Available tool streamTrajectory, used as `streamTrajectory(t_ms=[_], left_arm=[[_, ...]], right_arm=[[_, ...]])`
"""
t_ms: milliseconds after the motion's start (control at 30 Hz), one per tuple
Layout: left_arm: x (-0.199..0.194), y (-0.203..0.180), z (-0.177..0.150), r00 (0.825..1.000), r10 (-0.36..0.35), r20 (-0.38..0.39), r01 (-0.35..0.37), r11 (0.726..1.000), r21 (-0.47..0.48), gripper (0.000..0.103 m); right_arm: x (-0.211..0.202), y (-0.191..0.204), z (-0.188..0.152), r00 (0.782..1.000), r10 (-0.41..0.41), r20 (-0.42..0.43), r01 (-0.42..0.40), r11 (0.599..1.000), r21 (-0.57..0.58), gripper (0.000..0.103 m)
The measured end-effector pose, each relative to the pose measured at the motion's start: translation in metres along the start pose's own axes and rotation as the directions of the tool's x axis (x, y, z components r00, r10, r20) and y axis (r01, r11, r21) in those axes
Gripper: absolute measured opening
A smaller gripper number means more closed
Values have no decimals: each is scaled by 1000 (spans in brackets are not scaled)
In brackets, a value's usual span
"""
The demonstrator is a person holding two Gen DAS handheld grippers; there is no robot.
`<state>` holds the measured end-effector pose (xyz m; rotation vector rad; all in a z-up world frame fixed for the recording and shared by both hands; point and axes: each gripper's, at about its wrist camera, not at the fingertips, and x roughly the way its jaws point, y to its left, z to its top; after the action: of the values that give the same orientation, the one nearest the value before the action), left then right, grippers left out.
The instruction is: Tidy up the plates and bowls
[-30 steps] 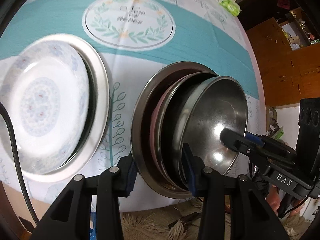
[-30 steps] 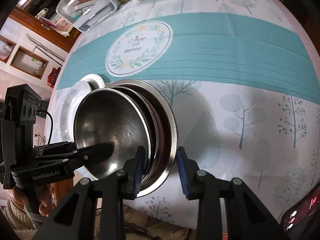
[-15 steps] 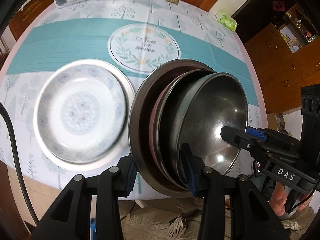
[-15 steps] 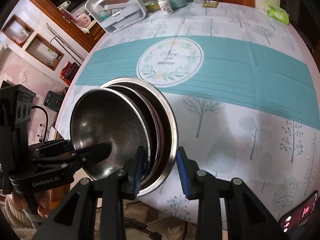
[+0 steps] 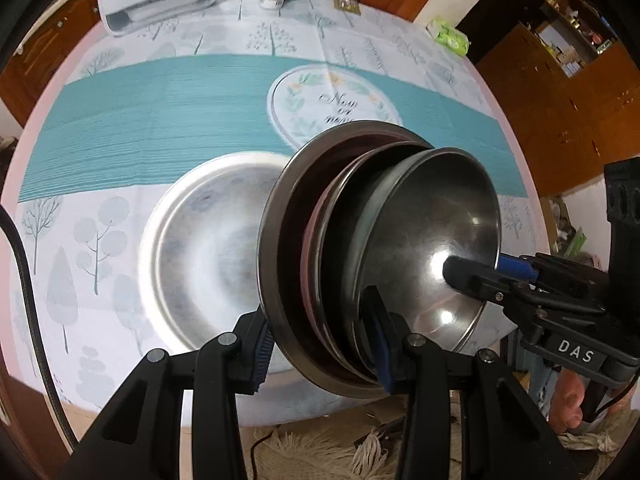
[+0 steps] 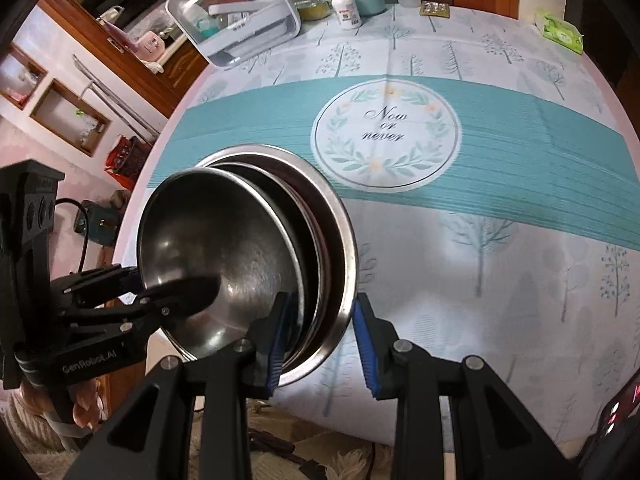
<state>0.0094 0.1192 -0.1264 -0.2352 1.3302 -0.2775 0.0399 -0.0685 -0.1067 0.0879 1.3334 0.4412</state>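
Your left gripper (image 5: 320, 354) and right gripper (image 6: 320, 340) both clench the near rim of the nested stack of steel bowls and plates (image 5: 360, 248), held tilted up off the table; the wide shallow silver plate with a pale patterned dish (image 5: 200, 248) lies below and to its left, nearer your left hand, so the stack likely lowers leftward onto it; the stack's inner bowl is shiny, dark-lined

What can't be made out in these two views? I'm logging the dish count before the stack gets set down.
- Left wrist view: the plate on the table is motion-blurred and partly hidden behind the held stack.
- Both views: the stack's piece count is unclear; the steel bowl in front covers the inner dishes.
- Right wrist view: the stack hides that plate.
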Motion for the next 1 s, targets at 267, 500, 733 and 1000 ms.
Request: streamTrajectory(t_ms=[267,500,733,1000], left_arm=[[18,48,3,995,-21,-96,28,997,71,40],[29,70,5,990,-31,-137,43,995,85,41],[32,88,6,985,-45,-165,55,997,54,42],[38,90,7,986,-44,-164,50,998,33,43]], right_arm=[[40,27,-5,998,-34,-47,39,992,118,32],[61,43,-3,995,-67,-79,79,985,151,32],[76,48,5,992,-76,-104,91,984,153,32],[80,44,9,992,-75,-106,89,987,137,32]])
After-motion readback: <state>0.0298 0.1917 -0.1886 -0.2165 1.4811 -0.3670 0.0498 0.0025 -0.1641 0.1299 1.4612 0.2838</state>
